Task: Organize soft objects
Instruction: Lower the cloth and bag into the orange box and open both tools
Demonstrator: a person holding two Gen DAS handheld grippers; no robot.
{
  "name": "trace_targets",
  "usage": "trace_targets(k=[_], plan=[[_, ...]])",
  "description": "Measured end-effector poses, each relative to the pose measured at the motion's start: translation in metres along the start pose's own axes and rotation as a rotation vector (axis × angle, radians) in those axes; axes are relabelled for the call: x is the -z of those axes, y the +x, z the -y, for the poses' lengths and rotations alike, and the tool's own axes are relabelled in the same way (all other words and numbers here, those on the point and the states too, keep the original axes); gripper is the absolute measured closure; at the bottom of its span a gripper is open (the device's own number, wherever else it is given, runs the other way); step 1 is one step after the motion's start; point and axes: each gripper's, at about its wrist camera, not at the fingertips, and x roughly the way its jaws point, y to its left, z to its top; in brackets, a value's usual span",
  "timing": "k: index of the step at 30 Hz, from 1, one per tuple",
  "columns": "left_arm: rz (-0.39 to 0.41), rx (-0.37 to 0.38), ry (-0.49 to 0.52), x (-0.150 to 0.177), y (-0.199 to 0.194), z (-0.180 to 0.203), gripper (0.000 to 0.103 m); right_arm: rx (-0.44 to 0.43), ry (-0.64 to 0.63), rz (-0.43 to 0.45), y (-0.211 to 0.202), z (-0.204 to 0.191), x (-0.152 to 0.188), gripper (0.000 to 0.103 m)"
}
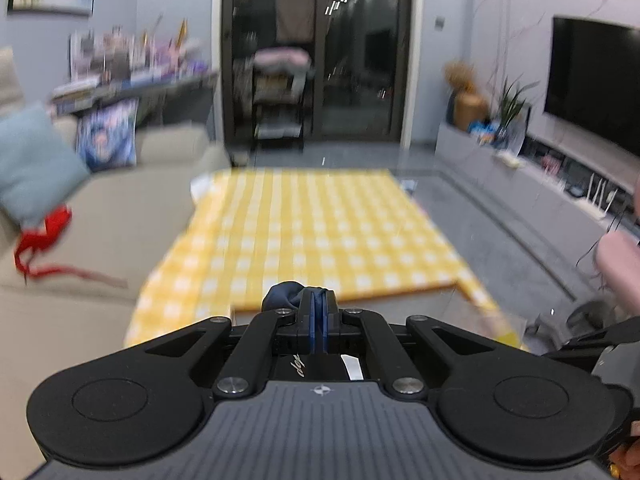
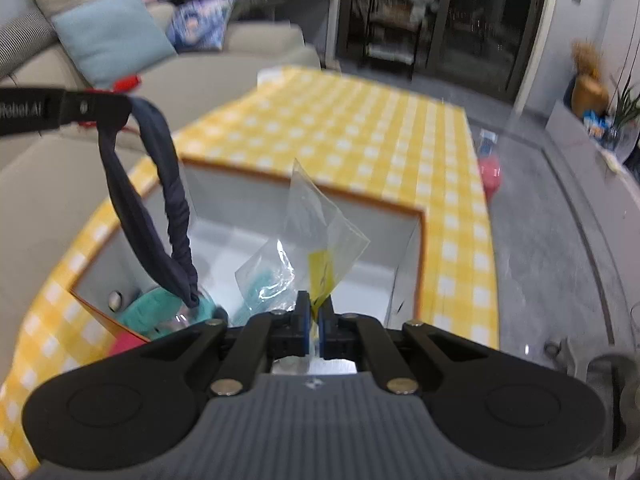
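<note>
My left gripper (image 1: pixel 318 300) is shut on a dark navy cloth band (image 1: pixel 285 294). In the right wrist view the band (image 2: pixel 140 204) hangs in a long loop from the left gripper (image 2: pixel 120 110) down into an open white box with an orange rim (image 2: pixel 360 196). My right gripper (image 2: pixel 315 306) is shut on a clear plastic bag (image 2: pixel 316 220) with a yellow label, held over the box. A teal soft item (image 2: pixel 152 310) lies inside the box at the near left.
The box stands on a table with a yellow checked cloth (image 2: pixel 360 120). A beige sofa (image 1: pixel 100 220) with cushions and a red cloth (image 1: pixel 44 236) is on the left. A pink item (image 2: pixel 490 176) lies on the grey floor, right of the table.
</note>
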Motion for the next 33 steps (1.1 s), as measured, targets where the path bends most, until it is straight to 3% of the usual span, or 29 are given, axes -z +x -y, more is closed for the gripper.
trace_targets(k=[7,10,20,22,26,28,30,33], plan=[[-0.157,0.004,-0.035,0.029,0.044,-0.007,0.099,-0.027,-0.019,-0.149,0.054,-0.007,0.011,0.102],[-0.274,0.0,-0.032,0.04,0.058,-0.004,0.099,-0.053,-0.005,-0.218,0.072,-0.006,0.01,0.102],[-0.57,0.055,-0.026,0.059,0.078,-0.004,0.094,-0.066,0.021,-0.381,0.102,-0.007,0.003,0.096],[-0.587,0.049,-0.03,0.061,0.078,-0.008,0.094,-0.065,0.016,-0.402,0.105,-0.007,0.001,0.095],[-0.644,0.041,-0.042,0.059,0.085,-0.011,0.083,-0.055,0.015,-0.437,0.112,-0.009,-0.002,0.093],[-0.652,0.04,-0.058,0.06,0.087,-0.012,0.075,-0.052,0.016,-0.443,0.113,-0.009,-0.004,0.077],[-0.647,0.036,-0.07,0.06,0.088,-0.012,0.058,-0.043,0.026,-0.444,0.112,-0.008,-0.006,0.063],[-0.631,0.028,-0.07,0.056,0.087,-0.01,0.049,-0.047,0.037,-0.443,0.11,-0.005,-0.008,0.056]])
